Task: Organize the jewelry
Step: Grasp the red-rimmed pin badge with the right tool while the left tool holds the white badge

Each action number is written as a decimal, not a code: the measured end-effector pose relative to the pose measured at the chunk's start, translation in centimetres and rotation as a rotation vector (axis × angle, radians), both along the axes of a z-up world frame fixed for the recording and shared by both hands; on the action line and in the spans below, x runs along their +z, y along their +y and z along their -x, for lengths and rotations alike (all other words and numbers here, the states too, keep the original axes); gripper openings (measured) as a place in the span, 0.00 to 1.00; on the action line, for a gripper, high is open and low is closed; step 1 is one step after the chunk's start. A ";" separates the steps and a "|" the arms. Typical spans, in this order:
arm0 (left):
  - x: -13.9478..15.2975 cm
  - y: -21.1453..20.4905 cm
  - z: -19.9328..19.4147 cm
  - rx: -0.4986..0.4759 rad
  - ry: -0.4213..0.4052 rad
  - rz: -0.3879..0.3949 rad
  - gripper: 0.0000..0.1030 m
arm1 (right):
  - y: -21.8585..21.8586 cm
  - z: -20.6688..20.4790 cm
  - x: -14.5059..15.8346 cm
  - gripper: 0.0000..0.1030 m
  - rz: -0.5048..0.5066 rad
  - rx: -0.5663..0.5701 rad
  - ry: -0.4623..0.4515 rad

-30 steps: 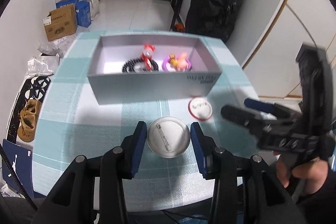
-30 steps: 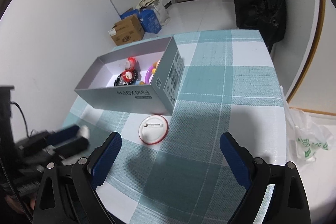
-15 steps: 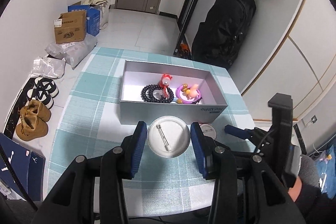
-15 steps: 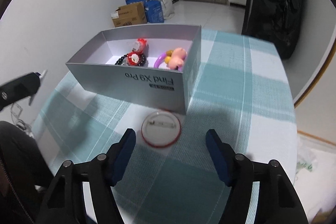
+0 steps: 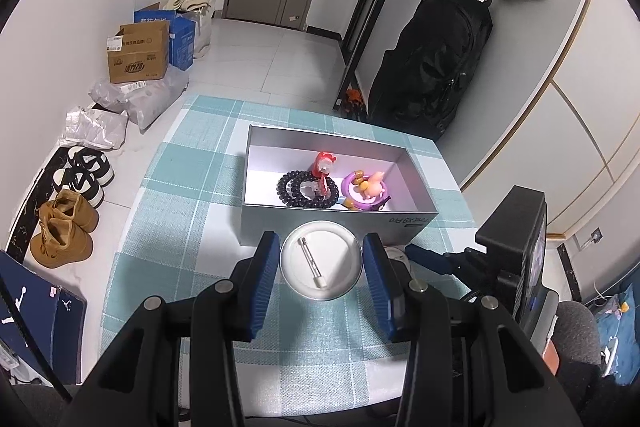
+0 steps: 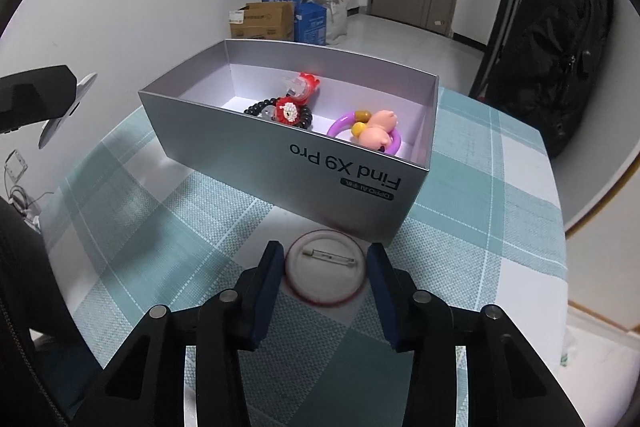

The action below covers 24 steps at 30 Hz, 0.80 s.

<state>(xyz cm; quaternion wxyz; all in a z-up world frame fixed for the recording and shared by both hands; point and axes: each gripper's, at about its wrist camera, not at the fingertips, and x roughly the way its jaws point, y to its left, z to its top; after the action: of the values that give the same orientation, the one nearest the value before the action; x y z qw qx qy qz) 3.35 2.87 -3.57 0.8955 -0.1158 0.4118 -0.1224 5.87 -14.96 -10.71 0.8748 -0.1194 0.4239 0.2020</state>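
My left gripper (image 5: 321,265) is shut on a silver pin badge (image 5: 321,259), pin side up, held high above the table just in front of the grey box (image 5: 408,225). The box holds a black bead bracelet (image 5: 294,187), a red charm (image 5: 324,165) and a purple ring with a pink figure (image 5: 366,187). My right gripper (image 6: 326,277) is low on the table, its fingers closed in on both sides of a red-rimmed pin badge (image 6: 326,273) that lies pin side up in front of the box (image 6: 360,171). I cannot tell if the pads touch the badge.
The table has a teal checked cloth (image 6: 160,211). A black backpack (image 5: 436,67) leans against the far wall. Cardboard boxes (image 5: 138,53), bags and shoes (image 5: 64,227) lie on the floor at the left. The right gripper's body shows in the left wrist view (image 5: 508,267).
My left gripper has lifted the silver badge well above the table. My right gripper has moved down to the red-rimmed badge and narrowed its fingers around it.
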 end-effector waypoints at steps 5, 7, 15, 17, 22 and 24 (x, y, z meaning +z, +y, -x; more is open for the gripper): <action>0.0 -0.2 0.1 -0.003 -0.001 -0.009 0.36 | 0.3 0.1 0.0 0.40 0.020 0.007 -0.010; 0.1 -0.2 0.2 -0.001 -0.002 -0.010 0.36 | 0.3 0.1 0.0 0.40 0.010 0.004 -0.001; 0.2 -0.3 0.4 0.008 -0.002 -0.017 0.36 | 0.3 0.5 0.2 0.40 -0.029 0.044 0.042; 0.2 -0.2 0.5 0.012 -0.001 -0.016 0.36 | 0.7 1.1 0.6 0.40 -0.035 0.077 0.033; 0.0 0.0 0.4 0.020 0.006 -0.008 0.36 | 1.2 2.2 2.0 0.40 -0.086 0.130 -0.002; 0.1 0.0 0.4 0.021 0.002 -0.009 0.36 | 0.9 2.2 2.8 0.40 -0.124 0.132 -0.016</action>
<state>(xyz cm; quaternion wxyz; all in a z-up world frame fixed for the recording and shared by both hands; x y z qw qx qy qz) 2.91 2.87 -3.50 0.8969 -0.1160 0.4122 -0.1110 3.67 -14.01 -7.93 0.8686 -0.0945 0.3949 0.2841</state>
